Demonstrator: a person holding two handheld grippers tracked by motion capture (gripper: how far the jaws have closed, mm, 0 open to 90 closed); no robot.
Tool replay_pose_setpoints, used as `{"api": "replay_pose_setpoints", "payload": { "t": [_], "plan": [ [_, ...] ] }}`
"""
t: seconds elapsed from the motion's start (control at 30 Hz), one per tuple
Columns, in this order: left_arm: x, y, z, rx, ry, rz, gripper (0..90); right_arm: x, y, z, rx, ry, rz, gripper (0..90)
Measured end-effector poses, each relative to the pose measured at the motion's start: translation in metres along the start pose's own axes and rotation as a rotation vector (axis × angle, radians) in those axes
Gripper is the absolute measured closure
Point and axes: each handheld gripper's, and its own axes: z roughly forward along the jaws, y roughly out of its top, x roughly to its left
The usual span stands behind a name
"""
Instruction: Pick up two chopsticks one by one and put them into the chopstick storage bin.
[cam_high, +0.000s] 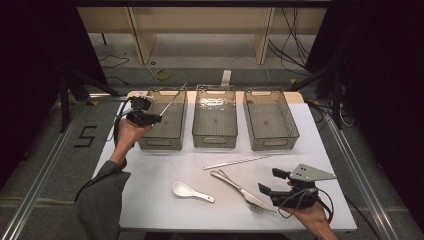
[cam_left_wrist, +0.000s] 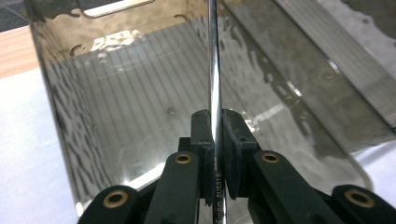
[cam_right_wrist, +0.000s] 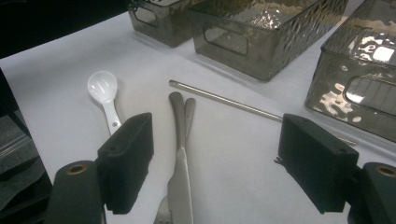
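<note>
Jaws of the right gripper (cam_high: 274, 181) stand wide apart at the lower right of the high view, nothing between the pads. In the right gripper view the knife (cam_right_wrist: 180, 172) lies between the two jaws on the table (cam_right_wrist: 56, 79), blade toward the bottom edge, handle running up the frame, with a fork (cam_right_wrist: 188, 112) tucked alongside it. Left of these lies the white spoon (cam_right_wrist: 105, 95), bowl toward the upper left. Beyond the knife a metal chopstick (cam_right_wrist: 224, 101) lies on the table, slanting from centre to the right. Farther up, at the left of the high view, the left gripper (cam_high: 156, 119) is clamped on a second chopstick (cam_left_wrist: 214, 70). In the left gripper view that rod is pinched between the pads and runs straight up the middle of the frame, its long axis in line with the jaws. In the high view it slants up and right over the left bin (cam_high: 150, 142). Two more bins (cam_high: 215, 140) (cam_high: 272, 142) sit to the right.
</note>
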Motion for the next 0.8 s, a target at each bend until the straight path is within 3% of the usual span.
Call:
{"api": "replay_pose_setpoints", "payload": {
  "t": [0.67,0.8],
  "plan": [
    [0.012,-0.008,0.014,0.076,0.055,-0.032,82.1,0.003,0.000,0.001,0.013,0.020,-0.013,27.2],
    [0.013,-0.007,0.013,0.051,0.053,-0.049,69.7,0.003,0.000,0.001,0.013,0.020,-0.014,27.2]
  ]
}}
